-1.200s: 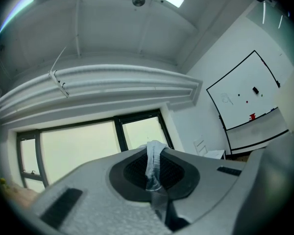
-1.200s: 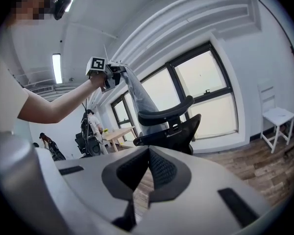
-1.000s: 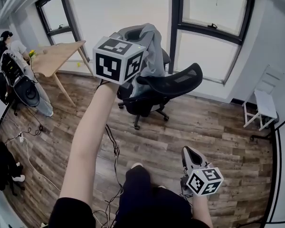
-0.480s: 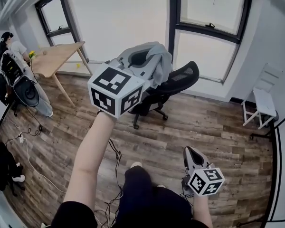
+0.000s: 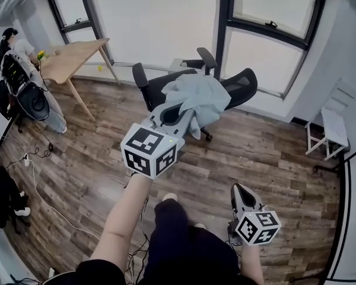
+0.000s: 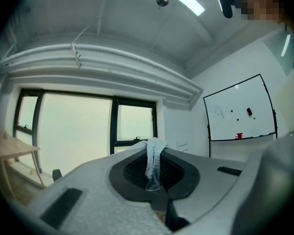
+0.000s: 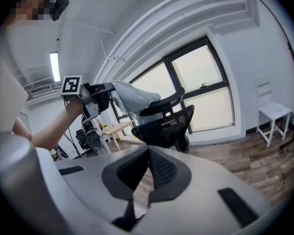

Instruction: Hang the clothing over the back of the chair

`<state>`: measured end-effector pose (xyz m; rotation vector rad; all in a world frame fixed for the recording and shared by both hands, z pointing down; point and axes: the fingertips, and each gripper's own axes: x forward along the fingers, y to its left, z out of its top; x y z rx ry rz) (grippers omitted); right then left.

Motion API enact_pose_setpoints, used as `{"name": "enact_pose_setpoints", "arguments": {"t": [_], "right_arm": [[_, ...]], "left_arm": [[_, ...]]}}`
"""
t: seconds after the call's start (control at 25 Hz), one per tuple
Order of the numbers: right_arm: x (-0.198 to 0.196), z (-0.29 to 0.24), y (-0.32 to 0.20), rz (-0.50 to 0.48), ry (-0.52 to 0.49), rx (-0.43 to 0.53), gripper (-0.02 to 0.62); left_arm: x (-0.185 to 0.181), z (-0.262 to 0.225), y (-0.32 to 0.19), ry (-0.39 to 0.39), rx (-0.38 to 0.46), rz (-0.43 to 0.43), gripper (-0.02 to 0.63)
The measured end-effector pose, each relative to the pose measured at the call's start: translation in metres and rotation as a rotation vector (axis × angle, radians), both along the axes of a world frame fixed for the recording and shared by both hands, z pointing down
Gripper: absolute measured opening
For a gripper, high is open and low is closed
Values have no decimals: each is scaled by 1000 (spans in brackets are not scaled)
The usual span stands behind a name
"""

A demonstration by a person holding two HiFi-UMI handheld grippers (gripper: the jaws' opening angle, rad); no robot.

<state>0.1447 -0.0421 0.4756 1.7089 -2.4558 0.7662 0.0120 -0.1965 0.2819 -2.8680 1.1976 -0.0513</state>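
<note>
A light grey-blue garment (image 5: 197,97) lies spread over the top of a black mesh office chair (image 5: 240,86) by the windows. My left gripper (image 5: 175,111) reaches out level to the chair and is shut on a bunched fold of the garment (image 6: 152,169). In the left gripper view the cloth rises between the closed pads (image 6: 137,170). The right gripper view shows the garment (image 7: 133,95) resting on the chair's back (image 7: 169,124), with the left gripper (image 7: 109,90) at its left end. My right gripper (image 5: 242,199) hangs low near my right side, shut (image 7: 149,148) and holding nothing.
A wooden table (image 5: 77,64) stands at the back left with a person (image 5: 18,70) and black bags beside it. Cables (image 5: 35,177) run over the wood floor on the left. A white chair (image 5: 332,129) stands by the right wall. Tall windows are behind the office chair.
My left gripper has come down from high above the chair, carrying the garment with it. The garment now lies spread on the chair instead of hanging in the air. The right gripper has barely moved.
</note>
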Motion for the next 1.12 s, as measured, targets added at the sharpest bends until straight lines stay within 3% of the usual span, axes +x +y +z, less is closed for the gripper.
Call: {"name": "enact_pose_setpoints", "arguments": {"t": [0.2, 0.6, 1.12], "right_arm": [[-6, 5, 2, -11, 4, -17, 0], [3, 18, 6, 9, 15, -47, 0], [7, 36, 11, 36, 15, -83, 1]], "left_arm": [[-4, 44, 15, 58, -112, -26, 3], [-6, 151, 28, 33, -322, -79, 3], [3, 270, 28, -104, -499, -130, 3]]}}
